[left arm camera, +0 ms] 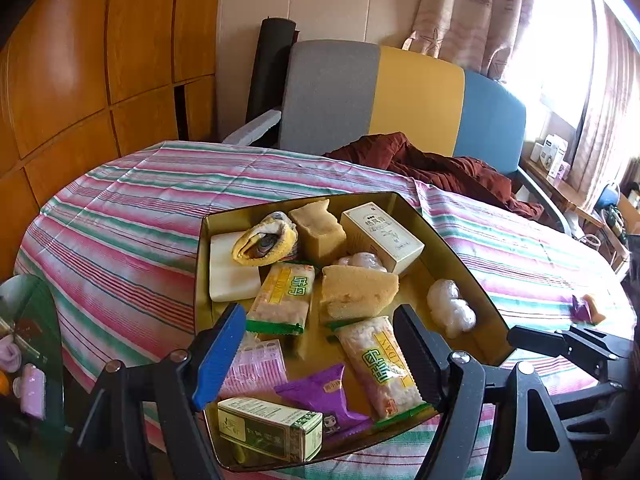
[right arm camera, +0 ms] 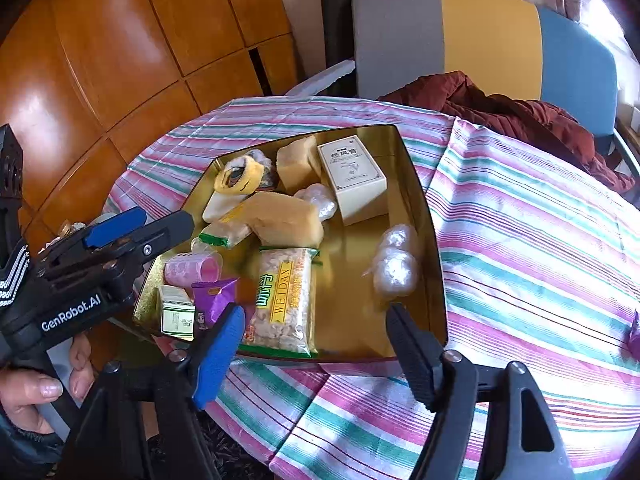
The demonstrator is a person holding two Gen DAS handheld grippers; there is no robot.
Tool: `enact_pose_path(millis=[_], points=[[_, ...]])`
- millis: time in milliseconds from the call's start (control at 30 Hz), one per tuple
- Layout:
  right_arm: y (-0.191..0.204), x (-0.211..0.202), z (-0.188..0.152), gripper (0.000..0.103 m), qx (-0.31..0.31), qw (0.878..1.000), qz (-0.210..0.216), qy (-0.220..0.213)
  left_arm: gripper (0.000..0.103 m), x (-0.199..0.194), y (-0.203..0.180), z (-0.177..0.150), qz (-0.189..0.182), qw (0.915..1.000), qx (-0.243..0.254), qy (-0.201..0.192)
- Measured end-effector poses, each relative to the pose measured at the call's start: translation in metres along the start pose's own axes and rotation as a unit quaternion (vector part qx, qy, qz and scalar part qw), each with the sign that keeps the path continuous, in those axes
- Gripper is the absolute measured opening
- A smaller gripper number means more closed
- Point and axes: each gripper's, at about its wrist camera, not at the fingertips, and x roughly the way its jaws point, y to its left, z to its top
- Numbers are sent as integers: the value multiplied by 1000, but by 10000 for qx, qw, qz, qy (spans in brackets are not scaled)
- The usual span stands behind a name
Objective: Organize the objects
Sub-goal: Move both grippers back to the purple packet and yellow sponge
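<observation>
A gold tray (left arm camera: 460,248) (right arm camera: 432,220) on the striped table holds several items. Among them are a white box (left arm camera: 382,238) (right arm camera: 352,178), yellow sponges (left arm camera: 356,292), Weidan snack packets (left arm camera: 380,368) (right arm camera: 284,300), a purple packet (left arm camera: 324,396), a green box (left arm camera: 268,428) and bubble wrap (right arm camera: 394,268). My left gripper (left arm camera: 320,356) (right arm camera: 160,222) hovers open over the tray's near left part, gripping nothing. My right gripper (right arm camera: 316,354) stands open at the tray's near rim, its pads clear of the snack packet lying just beyond. A small purple and orange item (left arm camera: 586,308) lies on the cloth at the right.
A chair (left arm camera: 400,96) with a grey, yellow and blue back stands behind the table, with a dark red jacket (left arm camera: 440,164) draped over it. Wooden panels (left arm camera: 100,60) line the left wall. A glass side table (left arm camera: 36,320) with pink items sits low at the left.
</observation>
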Motion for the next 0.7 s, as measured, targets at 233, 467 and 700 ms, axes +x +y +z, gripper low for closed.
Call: enact_pose_path(millis=[233,467,700], points=[[-6,-2,-1,75,51,10000,-70,-31,77,1,-6,-1,-40,10000,65,46],[-24,-8,-2,77,210,9994,-244,-95,77,0,-14,-3,-89,9998,155,80],[-62,-25,-2,78,512,9966,-606,-215,77,-1,-25,-3,-162,9994,298,74]])
